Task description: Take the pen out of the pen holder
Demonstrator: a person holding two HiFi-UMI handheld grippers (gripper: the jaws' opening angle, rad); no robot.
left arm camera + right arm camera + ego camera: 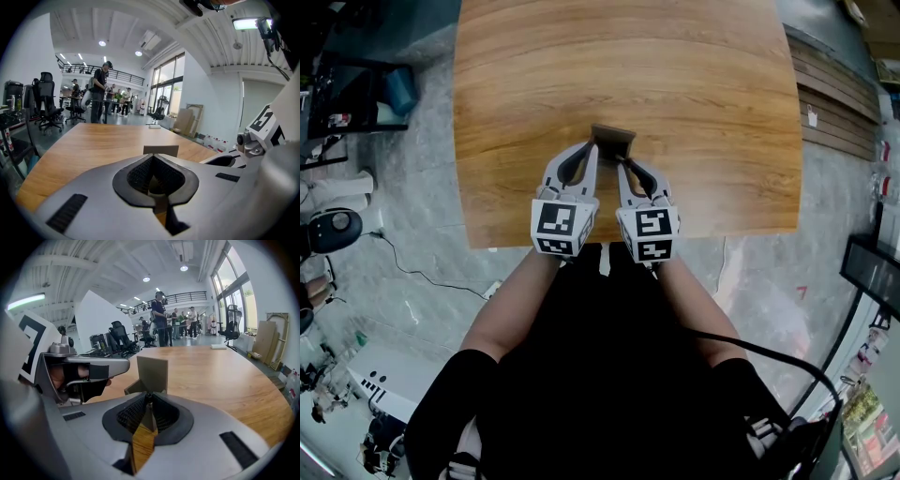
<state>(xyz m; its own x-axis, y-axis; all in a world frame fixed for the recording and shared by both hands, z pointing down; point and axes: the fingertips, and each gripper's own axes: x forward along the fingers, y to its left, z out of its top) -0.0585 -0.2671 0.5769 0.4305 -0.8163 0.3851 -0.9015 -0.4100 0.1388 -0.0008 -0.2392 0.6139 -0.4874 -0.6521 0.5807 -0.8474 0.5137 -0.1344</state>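
A small brown pen holder [612, 139] stands on the wooden table [534, 84], just ahead of both grippers. My left gripper [592, 146] is shut with nothing in it, its tips against the holder's near left side. In the left gripper view the holder [161, 150] rises just behind the closed tips [152, 158]. My right gripper [622, 163] is shut on a thin dark pen [622, 161] that runs back toward the holder. The right gripper view shows only a dark speck of the pen [148, 395] at the tips, with the holder [153, 373] close behind.
The table's near edge [628, 239] lies right under the grippers' marker cubes. Office chairs [47, 105] and people [160, 317] stand far beyond the table. A small white object [218, 347] lies at the far end of the tabletop.
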